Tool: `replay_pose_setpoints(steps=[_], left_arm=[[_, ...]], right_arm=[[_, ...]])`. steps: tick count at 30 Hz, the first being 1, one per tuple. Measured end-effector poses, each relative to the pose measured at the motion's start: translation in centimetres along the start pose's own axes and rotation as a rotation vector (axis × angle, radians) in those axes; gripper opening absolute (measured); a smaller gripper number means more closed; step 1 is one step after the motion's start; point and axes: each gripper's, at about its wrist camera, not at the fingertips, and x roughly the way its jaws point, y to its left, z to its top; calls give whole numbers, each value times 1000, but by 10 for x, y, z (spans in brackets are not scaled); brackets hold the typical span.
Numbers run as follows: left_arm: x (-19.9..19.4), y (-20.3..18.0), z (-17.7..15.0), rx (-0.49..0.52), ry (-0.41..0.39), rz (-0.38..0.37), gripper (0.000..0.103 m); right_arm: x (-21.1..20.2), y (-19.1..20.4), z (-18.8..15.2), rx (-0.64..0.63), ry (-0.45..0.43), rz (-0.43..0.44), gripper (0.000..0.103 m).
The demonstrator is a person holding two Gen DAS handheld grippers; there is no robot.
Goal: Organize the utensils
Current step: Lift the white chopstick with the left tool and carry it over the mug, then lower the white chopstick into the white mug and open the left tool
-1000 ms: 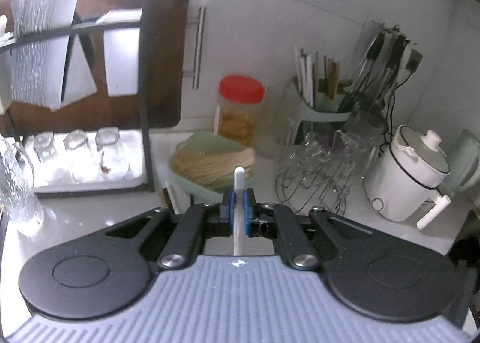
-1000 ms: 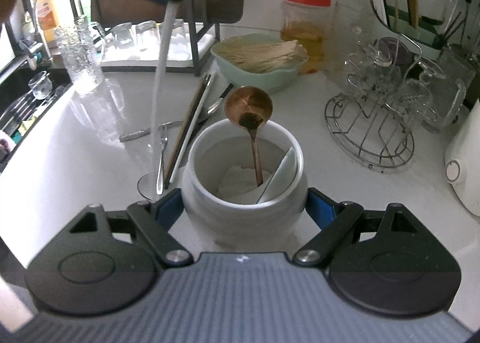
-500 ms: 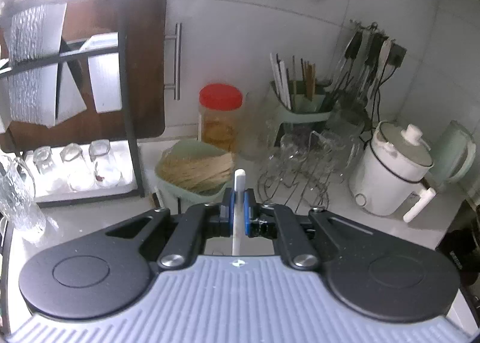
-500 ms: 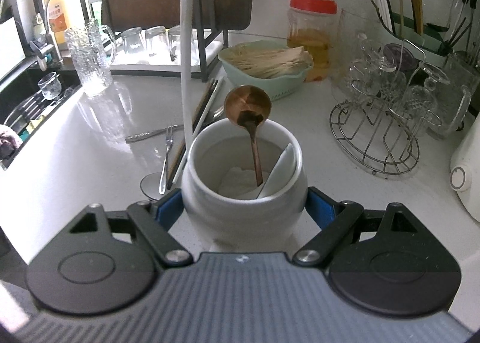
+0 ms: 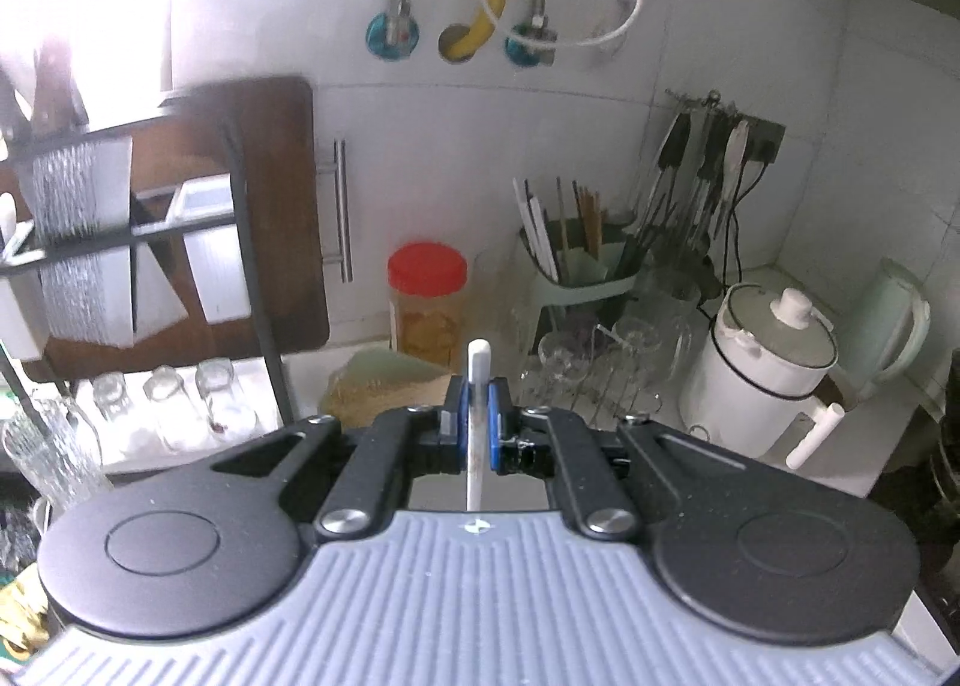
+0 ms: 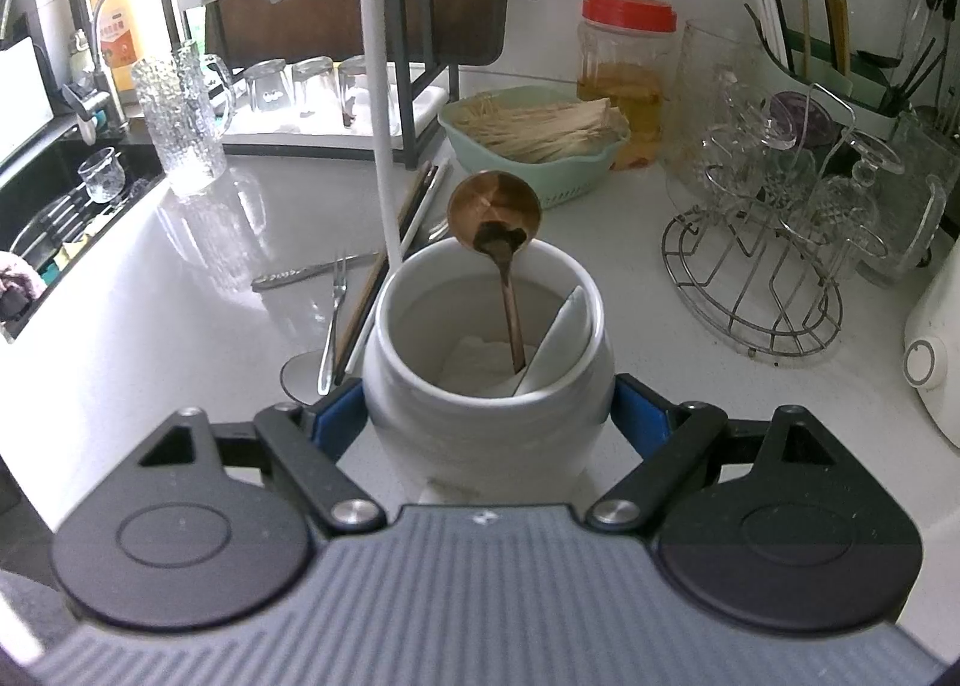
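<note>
My left gripper point(image 5: 477, 404) is shut on a thin white chopstick point(image 5: 478, 386), whose top end pokes up between the blue pads. In the right wrist view that white chopstick point(image 6: 378, 86) hangs upright, its lower tip just behind the left rim of the white ceramic jar point(image 6: 486, 380). My right gripper point(image 6: 486, 416) is shut on that jar, one blue pad on each side. Inside the jar stand a copper spoon point(image 6: 495, 212) and a white ceramic spoon point(image 6: 561, 332). On the counter left of the jar lie a fork point(image 6: 333, 320), dark and white chopsticks point(image 6: 414, 206) and another metal utensil point(image 6: 300, 271).
A green basket of thin sticks point(image 6: 534, 128) and a red-lidded jar point(image 6: 624, 62) stand behind the white jar. A wire glass rack point(image 6: 756, 266) is to the right, a green utensil holder point(image 5: 576, 272) and white cooker point(image 5: 762, 362) beyond. A sink point(image 6: 54, 206) lies at the left.
The left gripper has risen with the white chopstick. In the right wrist view the chopstick swung from a slant to upright and shifted right, toward the jar's rim. The right gripper stayed put.
</note>
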Motion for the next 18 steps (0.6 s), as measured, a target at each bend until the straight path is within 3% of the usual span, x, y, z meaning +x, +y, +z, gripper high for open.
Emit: replay_pose_setpoints(steps=[18], left_arm=[[-43,-29,39,45,-62,-29,7]], right_arm=[[1,-1,-1,-5,-17,11,89]])
